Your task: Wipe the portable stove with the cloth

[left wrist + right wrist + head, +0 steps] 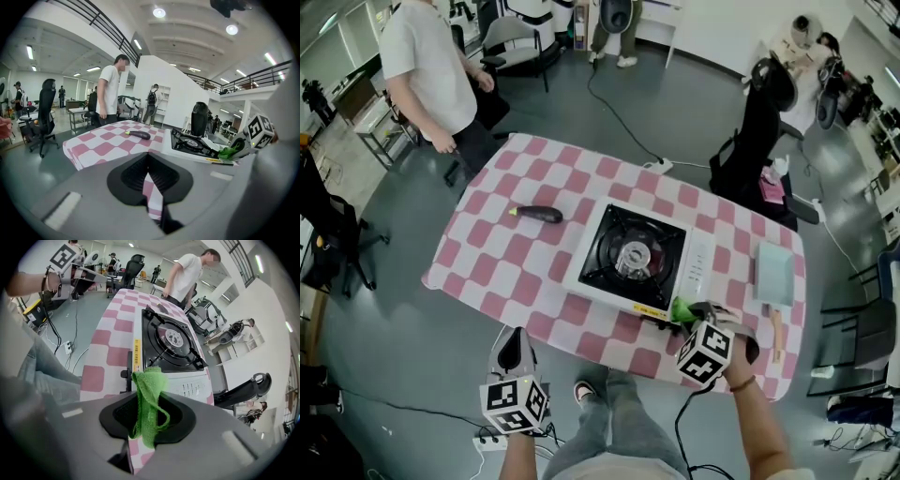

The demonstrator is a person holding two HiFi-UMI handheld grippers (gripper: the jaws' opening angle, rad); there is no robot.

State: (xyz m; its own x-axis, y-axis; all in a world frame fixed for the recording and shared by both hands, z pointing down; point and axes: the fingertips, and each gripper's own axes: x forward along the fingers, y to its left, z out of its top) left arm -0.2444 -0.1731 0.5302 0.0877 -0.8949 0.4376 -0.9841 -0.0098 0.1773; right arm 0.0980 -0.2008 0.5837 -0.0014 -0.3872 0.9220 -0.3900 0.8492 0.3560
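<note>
The portable stove [628,258] stands in the middle of a pink-and-white checked table; its black burner top and white front panel also show in the right gripper view [171,341] and the left gripper view [192,143]. My right gripper [686,315] is shut on a green cloth [149,399], held just off the stove's near right corner. The cloth [682,308] hangs from the jaws, and I cannot tell whether it touches the stove. My left gripper [514,351] is shut on nothing, held off the table's near edge over the floor [148,157].
A dark eggplant [536,214] lies left of the stove. A pale blue board [774,274] with a wooden-handled tool [776,333] sits at the table's right end. A person [431,66] stands at the far left corner. Office chairs and a floor cable surround the table.
</note>
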